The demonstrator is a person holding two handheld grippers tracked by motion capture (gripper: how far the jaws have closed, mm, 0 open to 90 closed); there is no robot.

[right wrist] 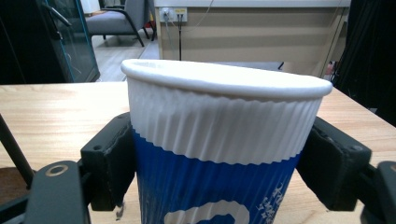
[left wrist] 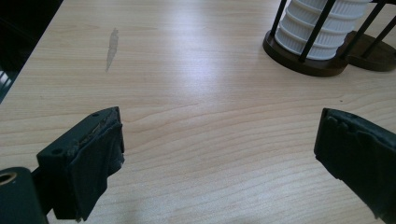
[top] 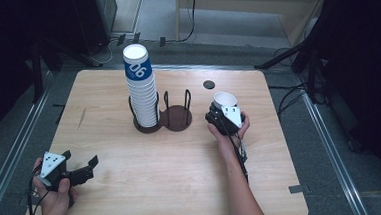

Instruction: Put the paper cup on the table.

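One cup point(right wrist: 224, 154), upright, sits clamped between the right gripper point(top: 225, 116) jaws, rack point(top: 176, 117) just to its left; left gripper point(top: 77, 167) idles open, farther off.

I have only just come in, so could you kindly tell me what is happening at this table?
A person is working with a handheld gripper in each hand at a light wooden table. The right gripper has its jaws closed on a single blue-and-white ribbed paper cup, held upright to the right of a dark wire cup holder. One side of that holder carries a tall stack of matching paper cups; the other side has no cups in it. The left gripper rests near the table's front left corner, jaws open, holding nothing.
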